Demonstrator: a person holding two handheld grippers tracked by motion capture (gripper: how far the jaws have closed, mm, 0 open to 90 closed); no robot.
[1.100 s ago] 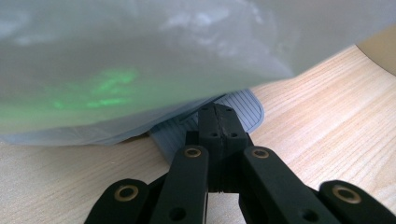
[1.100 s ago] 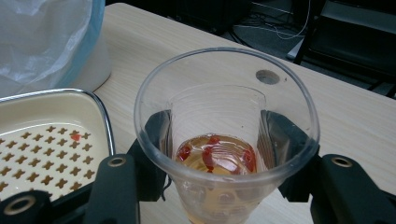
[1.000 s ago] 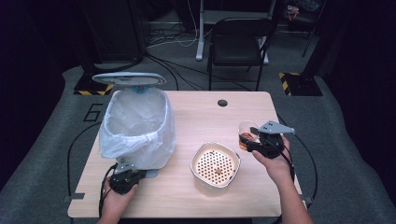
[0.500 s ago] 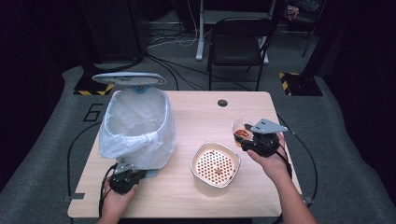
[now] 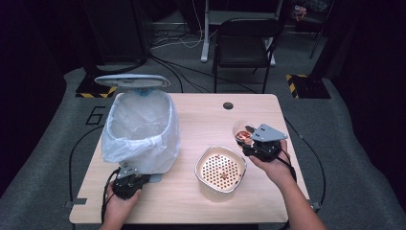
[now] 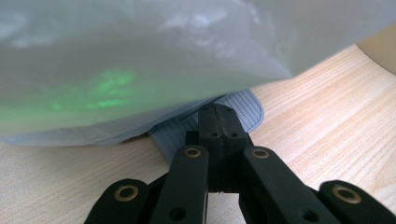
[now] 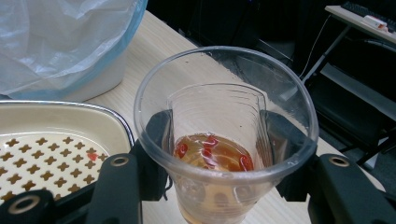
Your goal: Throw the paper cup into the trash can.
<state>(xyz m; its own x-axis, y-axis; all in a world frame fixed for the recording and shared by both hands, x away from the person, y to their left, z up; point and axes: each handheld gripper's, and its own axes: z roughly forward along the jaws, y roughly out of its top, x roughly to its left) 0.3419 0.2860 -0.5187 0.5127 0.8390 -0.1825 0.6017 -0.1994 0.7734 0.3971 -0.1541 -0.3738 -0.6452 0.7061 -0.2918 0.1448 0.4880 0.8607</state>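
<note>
Clear ribbed plastic cup (amber liquid) in right claw.

Bare table lies open between the lined bin at left and the strainer bowl near the front.

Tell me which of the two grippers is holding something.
The right gripper: its jaws clamp a clear plastic cup with amber liquid and red bits. The left gripper is shut on nothing, its jaws closed together by the lined trash bin.
</note>
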